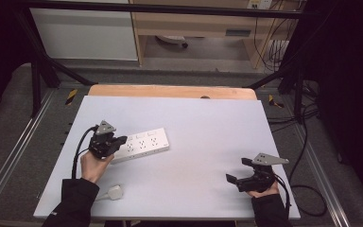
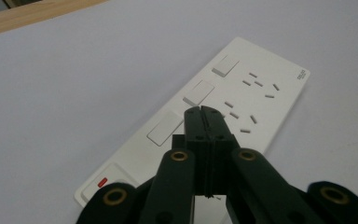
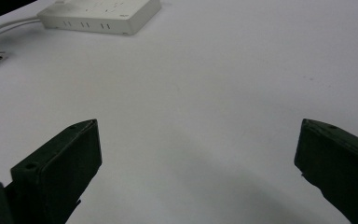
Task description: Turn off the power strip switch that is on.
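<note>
Jaws pressed together, the left gripper [image 2: 202, 111] tilts down over the one white plastic power strip [image 1: 141, 145] at nine o'clock on the counter [image 1: 203, 142]; the right gripper [image 1: 240, 171], at five o'clock, gapes empty.

White table [image 1: 203, 137]: power strip [image 1: 142, 145], plug [image 1: 115, 192] lying on it.

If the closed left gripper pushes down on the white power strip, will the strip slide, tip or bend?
The power strip looks like rigid plastic lying flat, so bending or tipping seems unlikely. The table looks smooth, so a slanted push from the left gripper might slide it.
</note>
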{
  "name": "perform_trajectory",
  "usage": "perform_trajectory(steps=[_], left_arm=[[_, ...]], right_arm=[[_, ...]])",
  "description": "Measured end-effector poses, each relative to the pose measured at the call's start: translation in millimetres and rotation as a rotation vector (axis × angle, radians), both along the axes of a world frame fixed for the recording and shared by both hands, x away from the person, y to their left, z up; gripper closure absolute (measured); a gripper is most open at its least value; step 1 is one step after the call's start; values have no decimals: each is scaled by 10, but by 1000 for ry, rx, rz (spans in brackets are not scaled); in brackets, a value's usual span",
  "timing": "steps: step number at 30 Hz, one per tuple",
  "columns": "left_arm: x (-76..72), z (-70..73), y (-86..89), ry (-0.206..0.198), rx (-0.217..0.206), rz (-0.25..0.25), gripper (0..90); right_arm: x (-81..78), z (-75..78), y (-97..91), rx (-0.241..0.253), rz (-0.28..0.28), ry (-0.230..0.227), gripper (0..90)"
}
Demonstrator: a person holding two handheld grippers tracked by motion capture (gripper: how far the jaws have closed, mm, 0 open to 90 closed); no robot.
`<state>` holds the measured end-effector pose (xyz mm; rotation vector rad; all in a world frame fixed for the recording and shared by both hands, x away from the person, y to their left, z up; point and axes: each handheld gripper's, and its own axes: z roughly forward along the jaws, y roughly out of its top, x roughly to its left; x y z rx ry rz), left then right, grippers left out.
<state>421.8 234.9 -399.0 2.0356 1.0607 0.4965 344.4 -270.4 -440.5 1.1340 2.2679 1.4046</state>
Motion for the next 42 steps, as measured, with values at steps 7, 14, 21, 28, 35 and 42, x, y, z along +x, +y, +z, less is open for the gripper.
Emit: perform_trajectory(steps=[7,14,21,28,35,42], left_arm=[[96,-42,-5,10,10,23,897],[184,-44,-50,3,14,33,897],[256,-100,-83,12,11,36,897],[310,-189,-110,32,30,35,897],[329,-229,-108,36,35,40,897],[349,-247,-120,34,16,53,898]], right_arm=[[2,-7,12,-3,4,1,12],[1,-7,12,-3,5,-1,13],[3,-11,15,-5,7,1,13],[0,-12,19,-8,5,2,13],[-1,-10,17,-8,4,1,13],[1,-8,19,-8,5,0,14]])
